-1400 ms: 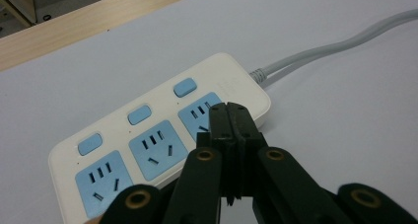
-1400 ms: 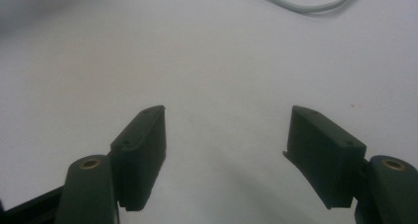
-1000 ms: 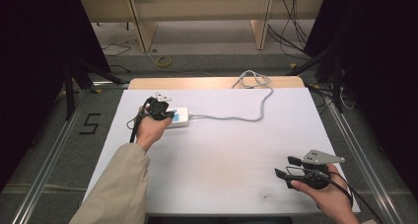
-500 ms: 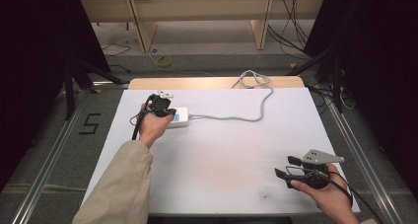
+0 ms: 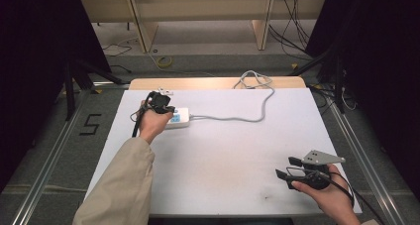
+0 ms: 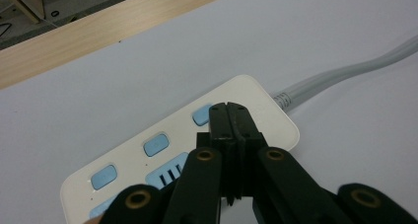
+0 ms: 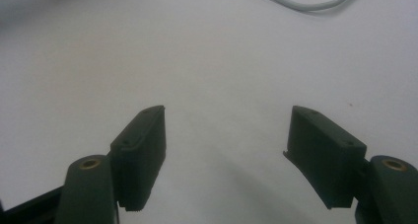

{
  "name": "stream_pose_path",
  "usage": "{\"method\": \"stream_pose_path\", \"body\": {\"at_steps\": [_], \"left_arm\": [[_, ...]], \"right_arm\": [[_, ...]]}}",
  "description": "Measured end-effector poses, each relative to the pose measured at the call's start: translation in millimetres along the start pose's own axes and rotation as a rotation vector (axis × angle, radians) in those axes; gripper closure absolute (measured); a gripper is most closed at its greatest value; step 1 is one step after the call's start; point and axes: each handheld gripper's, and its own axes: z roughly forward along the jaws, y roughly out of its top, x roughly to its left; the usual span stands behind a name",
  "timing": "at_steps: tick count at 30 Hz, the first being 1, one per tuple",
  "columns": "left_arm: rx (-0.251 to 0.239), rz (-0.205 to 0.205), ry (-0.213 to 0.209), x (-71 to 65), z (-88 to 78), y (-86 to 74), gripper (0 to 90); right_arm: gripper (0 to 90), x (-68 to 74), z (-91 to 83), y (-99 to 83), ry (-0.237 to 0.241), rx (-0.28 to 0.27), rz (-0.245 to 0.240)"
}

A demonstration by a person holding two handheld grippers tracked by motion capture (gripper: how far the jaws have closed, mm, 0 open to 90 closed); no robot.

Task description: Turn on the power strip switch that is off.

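The left gripper point(image 6: 230, 116) is held with jaws closed over the power strip point(image 6: 167, 145); the right gripper point(image 7: 226, 155) is held wide open, gripping nothing.

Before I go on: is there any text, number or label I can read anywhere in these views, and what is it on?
"5": black mark on the grey floor, left of the table.
Power strip: its blue buttons carry faint marks, too blurred to read.
Blue patch on the power strip in the high view: too small to read.
Nothing readable on the left gripper or the right gripper.
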Motion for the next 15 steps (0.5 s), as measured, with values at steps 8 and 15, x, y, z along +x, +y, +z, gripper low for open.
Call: {"method": "stream_pose_path", "body": {"at_steps": [8,15], "left_arm": [[0.009,-0.022,0.002,4.7,5.7,0.2,89.9],[0.028,-0.027,0.007,7.3,12.8,0.3,89.9]], "right_arm": [[31.5,-0.1,0.0,-0.4,0.002,0.003,0.002],[31.5,0.1,0.7,-0.5,0.003,0.008,-0.001]]}}
